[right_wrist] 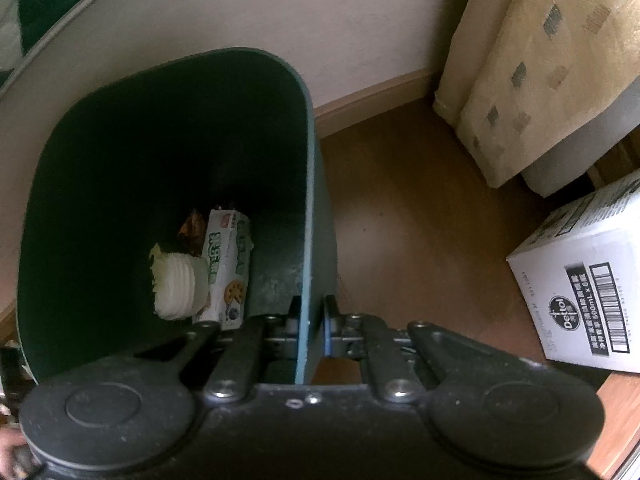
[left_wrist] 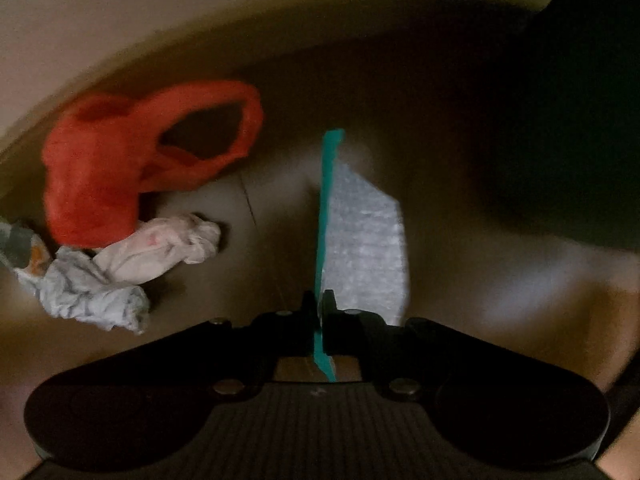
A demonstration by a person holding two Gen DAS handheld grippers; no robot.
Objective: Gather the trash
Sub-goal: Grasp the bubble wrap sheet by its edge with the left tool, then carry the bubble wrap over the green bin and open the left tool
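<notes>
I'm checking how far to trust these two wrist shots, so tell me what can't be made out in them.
- Left wrist view: motion blur smears the red plastic bag and the crumpled white tissues; any print is unreadable.
- Left wrist view: the left gripper hides the lower part of the teal-edged silver wrapper it pinches.
- Right wrist view: the dark green bin is in shadow; beyond the biscuit packet and the white cup, its contents are lost.

Wooden floor [right_wrist: 400, 208] meets pale wall [right_wrist: 320, 12], baseboard [right_wrist: 372, 100].

A home: wood floor [right_wrist: 400, 208], skirting board [right_wrist: 372, 100] (Dettol carton [right_wrist: 580, 292] nearby).
</notes>
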